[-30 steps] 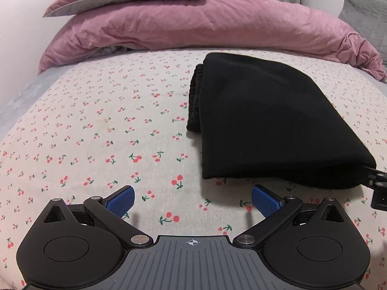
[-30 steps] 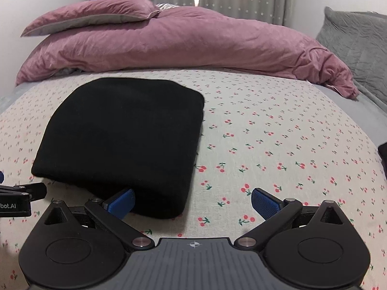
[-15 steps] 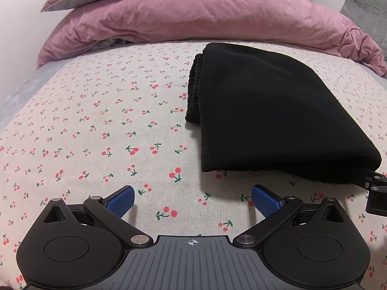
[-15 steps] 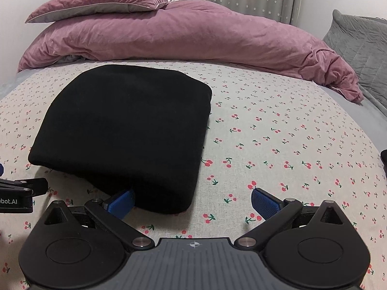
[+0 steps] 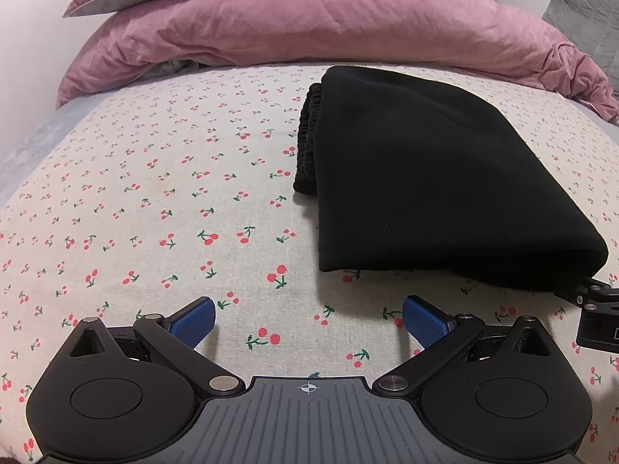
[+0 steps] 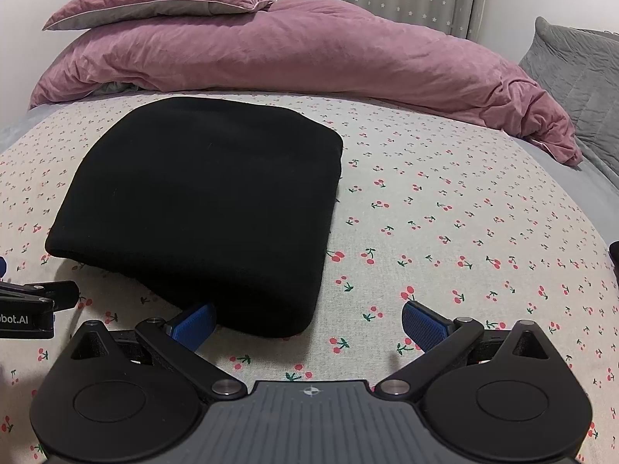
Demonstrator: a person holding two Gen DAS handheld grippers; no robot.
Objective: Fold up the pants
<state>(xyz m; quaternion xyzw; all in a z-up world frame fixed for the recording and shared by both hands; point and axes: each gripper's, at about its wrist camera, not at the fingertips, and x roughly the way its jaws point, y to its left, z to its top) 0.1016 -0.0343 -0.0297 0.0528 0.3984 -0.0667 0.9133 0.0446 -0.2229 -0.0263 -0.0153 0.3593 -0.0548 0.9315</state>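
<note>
Black pants lie folded into a compact rectangle on the cherry-print bed sheet; the elastic waistband shows along their left edge. My left gripper is open above the bare sheet, just short of the bundle's near left corner. In the right wrist view the same pants fill the left centre. My right gripper is open at the bundle's near right corner, its left blue pad close against the fabric edge; I cannot tell if it touches. Nothing is held.
A mauve duvet and a pillow are heaped along the far side of the bed. A grey quilted cushion stands far right. Bare sheet spreads right of the pants. Each view catches the other gripper's body at its edge.
Both grippers have drawn back and risen a little from the folded pants, so the bundle sits farther from the fingers. The pants have not moved, and both grippers stay open.
</note>
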